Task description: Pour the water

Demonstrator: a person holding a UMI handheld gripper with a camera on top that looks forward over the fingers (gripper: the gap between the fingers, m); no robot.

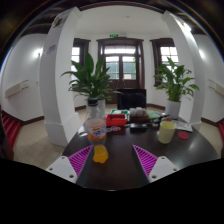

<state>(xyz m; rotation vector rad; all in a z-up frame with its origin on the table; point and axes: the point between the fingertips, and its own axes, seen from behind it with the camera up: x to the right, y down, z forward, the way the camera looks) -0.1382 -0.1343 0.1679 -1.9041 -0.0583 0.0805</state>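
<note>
On a dark round table stands a clear bottle with orange liquid in its lower part, just ahead of my left finger. A clear cup with a yellowish drink sits farther off on the right side of the table. My gripper is open, its pink pads spread wide, with nothing between them. The bottle stands on the table near the left pad, apart from it.
A red box and small dark items lie at the table's far side. A dark chair stands behind. Potted plants flank a door, and a white pillar rises on the left.
</note>
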